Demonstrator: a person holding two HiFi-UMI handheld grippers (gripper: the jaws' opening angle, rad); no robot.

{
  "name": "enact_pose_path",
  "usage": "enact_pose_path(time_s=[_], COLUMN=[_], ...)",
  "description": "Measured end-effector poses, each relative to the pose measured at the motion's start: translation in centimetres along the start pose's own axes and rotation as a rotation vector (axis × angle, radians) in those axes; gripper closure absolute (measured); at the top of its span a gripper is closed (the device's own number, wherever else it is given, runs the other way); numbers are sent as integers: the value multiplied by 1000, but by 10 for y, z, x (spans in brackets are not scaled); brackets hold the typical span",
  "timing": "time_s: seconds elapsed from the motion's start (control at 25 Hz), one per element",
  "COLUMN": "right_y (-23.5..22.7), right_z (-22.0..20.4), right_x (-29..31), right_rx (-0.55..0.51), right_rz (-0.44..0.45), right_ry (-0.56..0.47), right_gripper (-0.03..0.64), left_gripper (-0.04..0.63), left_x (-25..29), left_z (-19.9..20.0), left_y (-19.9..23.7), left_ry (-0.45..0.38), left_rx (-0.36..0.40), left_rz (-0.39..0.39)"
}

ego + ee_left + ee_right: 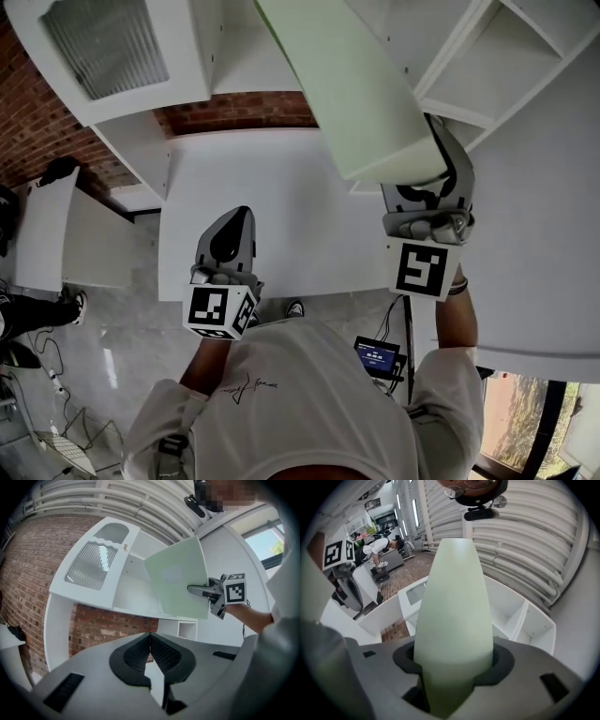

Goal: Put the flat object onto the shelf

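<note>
The flat object is a pale green board. My right gripper is shut on its near edge and holds it up, tilted, in front of the white shelf unit. The right gripper view has the board running straight out from between the jaws toward open white compartments. Seen from the left gripper view, the board hangs in front of the shelf with the right gripper clamped on its edge. My left gripper hovers lower over the white tabletop, shut with nothing in it.
A white cabinet door with a ribbed glass pane stands open at the upper left. A brick wall shows behind the shelf. A small device with a lit screen and cables lie by the person's feet. Another person bends over far off.
</note>
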State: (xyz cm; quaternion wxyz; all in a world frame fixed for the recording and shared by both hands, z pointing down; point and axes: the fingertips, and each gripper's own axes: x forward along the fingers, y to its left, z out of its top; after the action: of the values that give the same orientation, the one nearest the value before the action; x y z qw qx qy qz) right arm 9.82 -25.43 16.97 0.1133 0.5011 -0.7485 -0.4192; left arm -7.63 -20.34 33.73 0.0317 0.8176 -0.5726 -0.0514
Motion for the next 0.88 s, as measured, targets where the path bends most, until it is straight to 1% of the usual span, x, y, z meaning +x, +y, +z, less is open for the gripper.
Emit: enact_pose_path(time_s=[0.12, 0.28, 0.48, 0.6, 0.88], right_y=[11, 20, 27, 31, 38], right_z=[-4, -11, -20, -25, -35], right_x=[11, 25, 41, 51, 77], right_rx=[-99, -160, -261, -300, -348], right_rz=[23, 54, 80, 102, 138], right_ry=[18, 33, 56, 80, 121], right_gripper=[353, 353, 353, 353, 353], left_gripper=[580, 580, 580, 580, 580], left_x=[-2, -5, -6, -5, 0], left_z=[-1, -1, -1, 0, -1], left_y=[4, 9, 10, 9, 5], left_ry=[2, 3, 2, 3, 6], left_rx=[-5, -4, -4, -7, -5], left_rz=[10, 26, 33, 27, 18])
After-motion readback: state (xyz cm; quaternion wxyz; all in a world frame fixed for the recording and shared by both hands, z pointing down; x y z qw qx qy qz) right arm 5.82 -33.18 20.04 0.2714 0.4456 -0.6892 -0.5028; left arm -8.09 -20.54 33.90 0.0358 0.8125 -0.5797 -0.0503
